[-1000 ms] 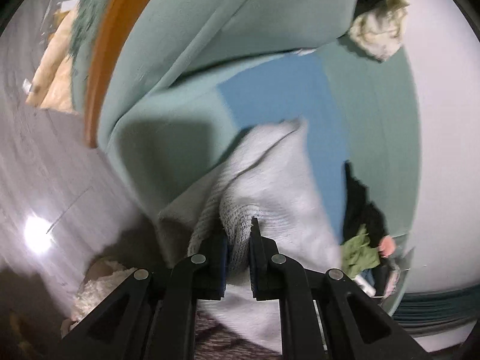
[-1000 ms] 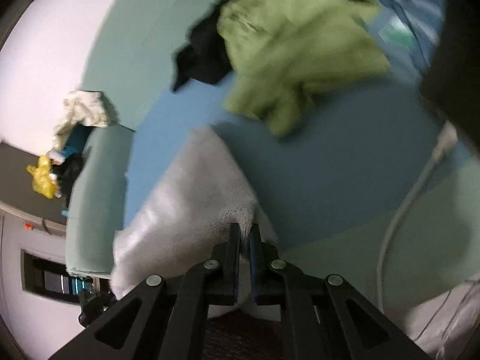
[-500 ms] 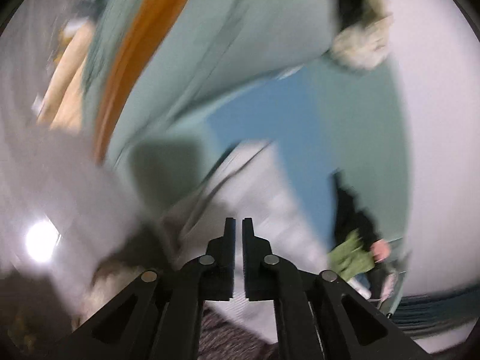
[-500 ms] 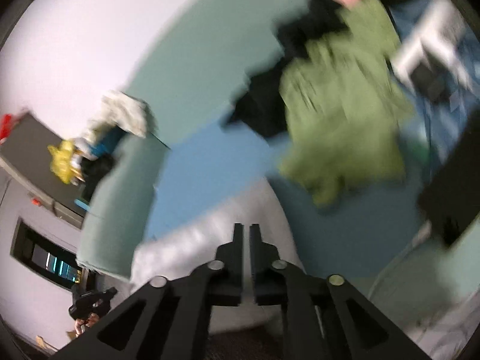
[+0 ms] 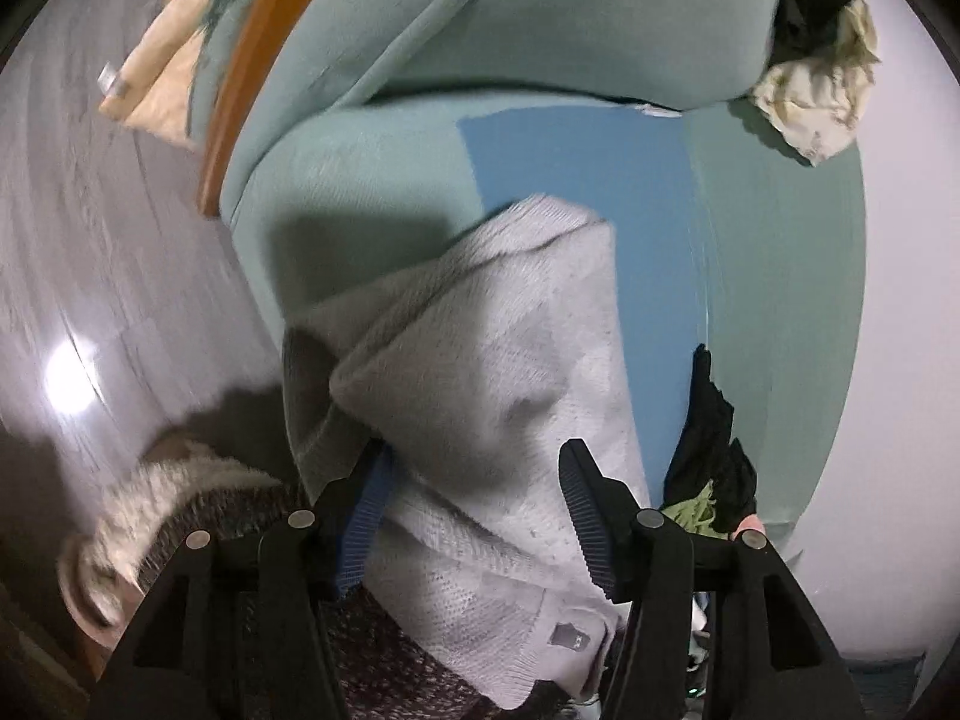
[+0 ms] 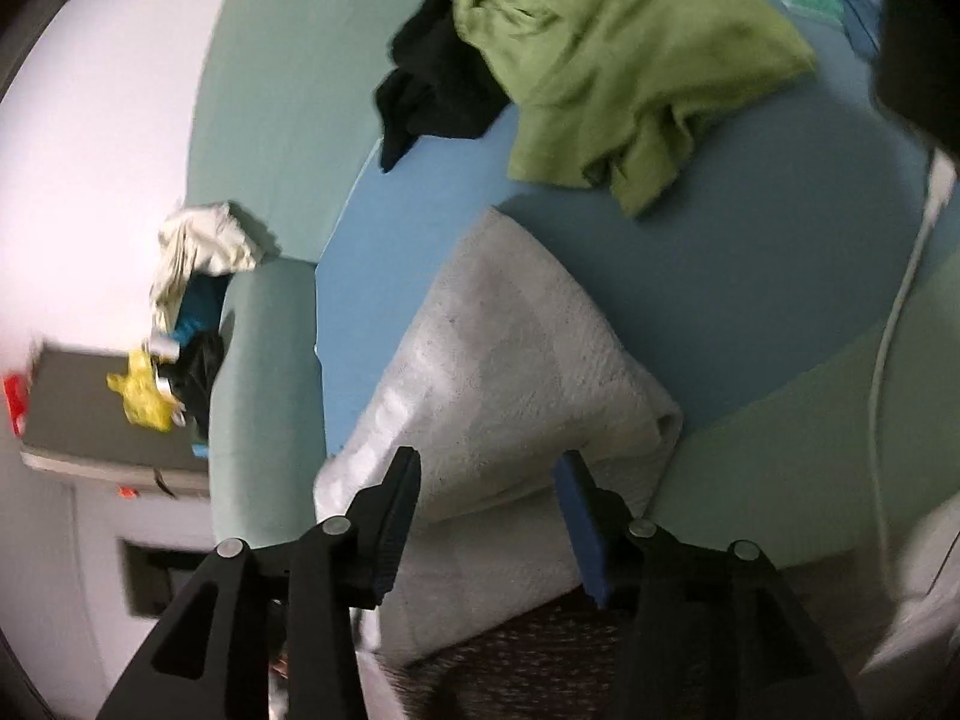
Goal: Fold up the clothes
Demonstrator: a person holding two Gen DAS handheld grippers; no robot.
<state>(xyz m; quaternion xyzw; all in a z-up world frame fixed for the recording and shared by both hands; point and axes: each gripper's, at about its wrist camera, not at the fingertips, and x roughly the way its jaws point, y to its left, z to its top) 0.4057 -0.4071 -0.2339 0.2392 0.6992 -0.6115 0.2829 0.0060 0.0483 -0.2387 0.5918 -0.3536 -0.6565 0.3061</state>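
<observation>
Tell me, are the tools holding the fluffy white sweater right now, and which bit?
Neither. Both the left tool and right tool are opening, and the white sweater lies loose between their pads on the sofa.

left claw (image 5: 474,474) opening, grey sweater (image 5: 480,360) (folded) between

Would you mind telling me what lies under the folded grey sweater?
The grey sweater rests on the blue mat over the green sofa. Anything directly beneath it is covered.
</observation>
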